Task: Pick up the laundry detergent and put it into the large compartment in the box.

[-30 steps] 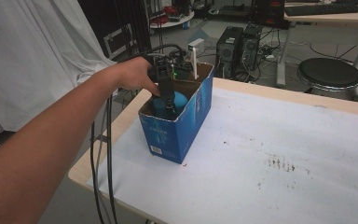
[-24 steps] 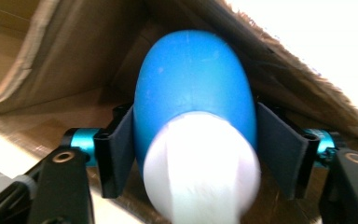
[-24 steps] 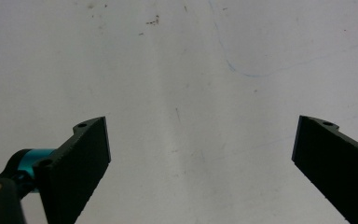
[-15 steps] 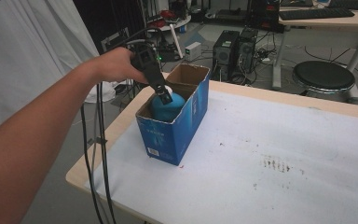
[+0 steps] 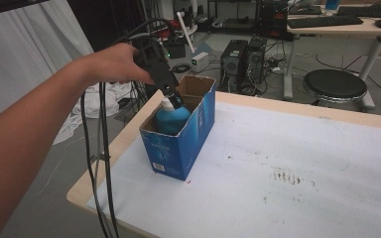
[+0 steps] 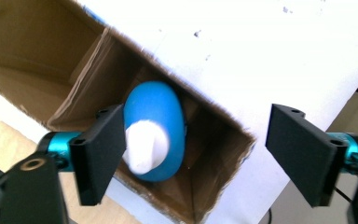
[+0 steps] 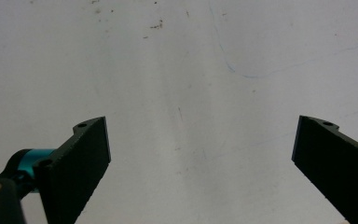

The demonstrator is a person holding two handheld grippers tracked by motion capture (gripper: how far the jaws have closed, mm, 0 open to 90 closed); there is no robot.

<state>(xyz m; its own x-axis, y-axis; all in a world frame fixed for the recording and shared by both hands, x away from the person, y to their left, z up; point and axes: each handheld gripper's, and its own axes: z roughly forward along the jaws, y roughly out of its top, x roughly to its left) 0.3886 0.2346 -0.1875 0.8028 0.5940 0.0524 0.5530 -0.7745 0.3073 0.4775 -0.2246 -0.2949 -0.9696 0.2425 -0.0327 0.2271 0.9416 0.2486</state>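
A blue bottle (image 5: pixel 172 120) with a white cap (image 5: pixel 167 103) stands upright in the near end of a blue cardboard box (image 5: pixel 178 146) on the white table (image 5: pixel 278 163). My left gripper (image 5: pixel 174 100) hangs just above the cap, pointing down into the box. In the left gripper view its jaws have just been opening and stand wide apart (image 6: pixel 198 140), with the bottle (image 6: pixel 156 109) below the left jaw and untouched by either pad. My right gripper (image 7: pixel 200 140) is open over the bare tabletop (image 7: pixel 191 70), nothing between its fingers.
The box's far compartment (image 5: pixel 194 87) is open cardboard. Black cables (image 5: pixel 101 148) hang from the left gripper past the table's left edge. Behind the table stand computer towers (image 5: pixel 243 59), a round stool (image 5: pixel 335 84) and a desk with a keyboard (image 5: pixel 325 21).
The left gripper has lifted up out of the box and opened its jaws, leaving the blue bottle standing inside.
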